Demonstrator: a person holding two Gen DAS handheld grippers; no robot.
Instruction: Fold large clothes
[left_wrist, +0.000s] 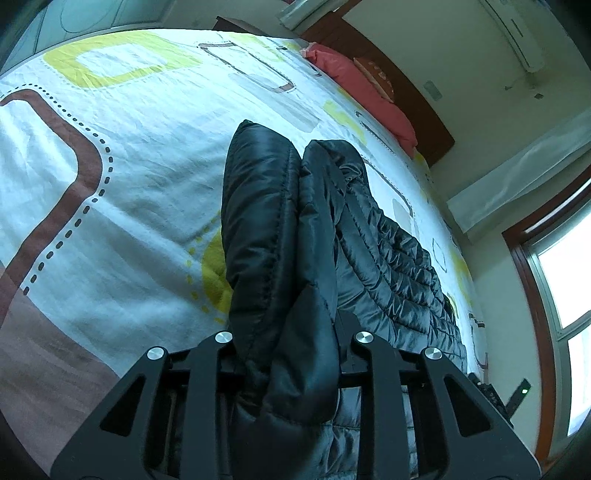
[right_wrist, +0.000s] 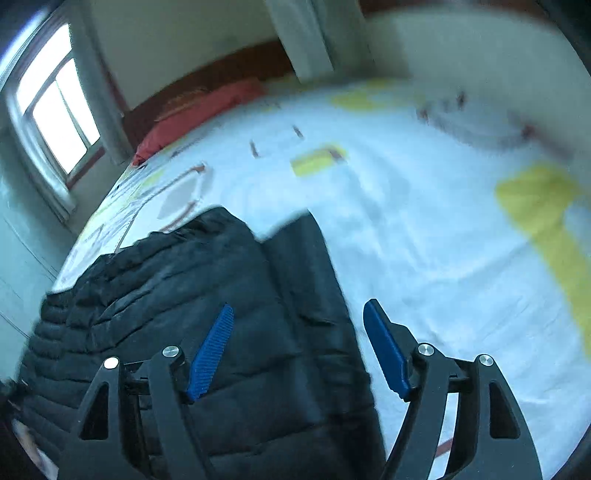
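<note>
Black quilted puffer jacket (left_wrist: 388, 251): lies on the patterned bedspread (left_wrist: 122, 177), ahead of both grippers, with a pink pillow (left_wrist: 369, 96) well beyond it near the headboard.

Left gripper (left_wrist: 288, 354): clamped on a thick padded fold of the jacket (a sleeve or front edge, cannot tell which), which stands up between its jaws.

Right gripper (right_wrist: 299, 343): jaws apart, blue pads (right_wrist: 212, 354) clear of the fabric, nothing held; the jacket lies beneath and to its left, bare bedspread to its right.

Handling, as judged: light, soft, bulky; the shiny shell looks slippery and the padding springy, so folds may slide or puff open. Best taken at stitched seams or hems, through a full thickness.
</note>
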